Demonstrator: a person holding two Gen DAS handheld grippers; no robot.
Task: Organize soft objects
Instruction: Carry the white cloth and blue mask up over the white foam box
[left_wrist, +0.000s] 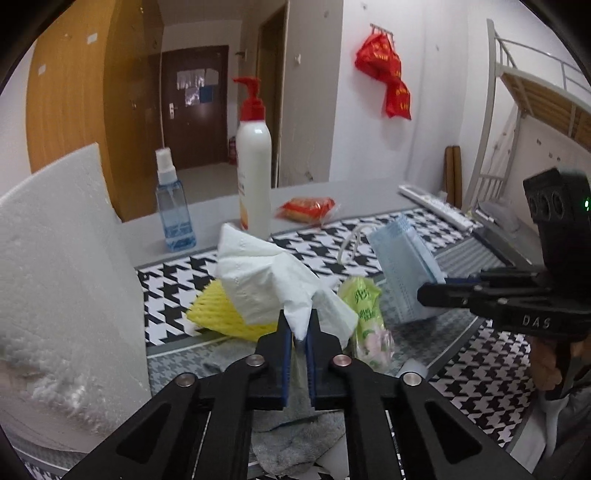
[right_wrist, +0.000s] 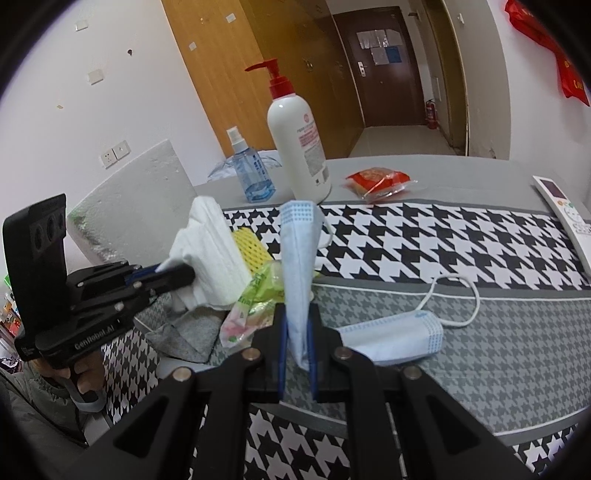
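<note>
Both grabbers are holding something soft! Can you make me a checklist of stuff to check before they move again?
1. Left gripper pinching the white tissue: ok, jaws shut on its corner.
2. Right gripper holding the blue face mask: ok, jaws shut on it, mask standing up.
3. Tissue lifted clear of the yellow foam net: cannot tell, they overlap.
4. Second mask out of the way: ok, lying flat on the cloth, its loop apart from the held mask.
5. Pump bottle and spray bottle safe: ok, upright behind the pile.
6. Where the soft things should go: cannot tell.
</note>
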